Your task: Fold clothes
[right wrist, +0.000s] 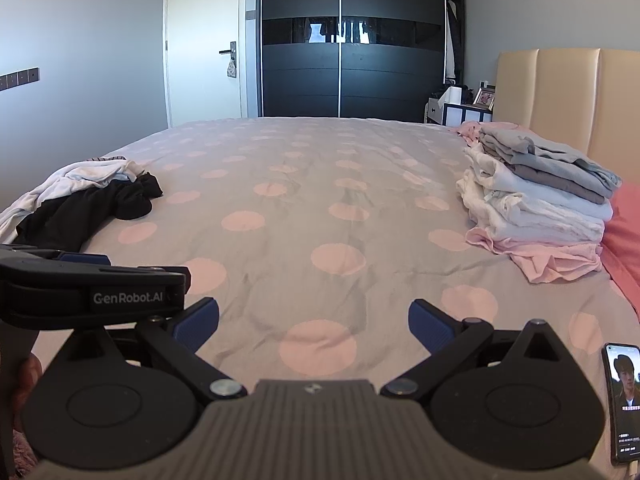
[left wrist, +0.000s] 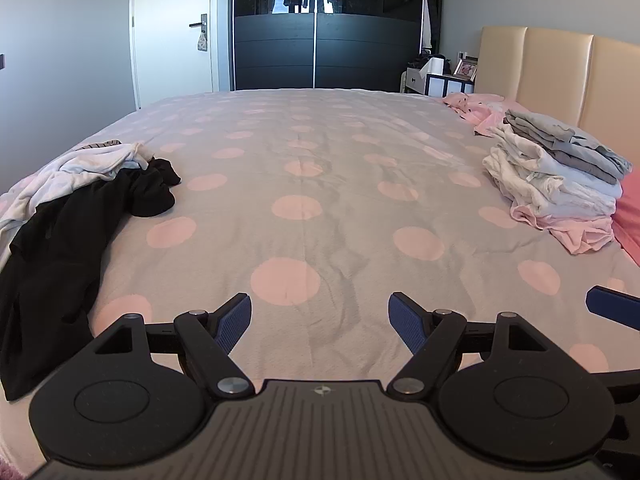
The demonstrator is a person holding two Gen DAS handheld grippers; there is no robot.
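While both claws hang empty over the bed (left wrist: 312, 184), the step in hand seems to be choosing the next garment. The left claw (left wrist: 320, 320) and the right claw (right wrist: 314, 322) stand wide, with nothing between the pads. The unfolded heap (left wrist: 80, 208), black over white, lies at the left edge; the folded stack (right wrist: 536, 204) sits far right. Next, a claw should probably reach left and pinch the black cloth (right wrist: 92, 208).

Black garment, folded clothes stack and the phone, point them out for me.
black garment (left wrist: 60, 240), left wrist view, its spread middle.
folded clothes stack (right wrist: 536, 204), right wrist view, its front side.
phone (right wrist: 624, 400), right wrist view, its lit screen.
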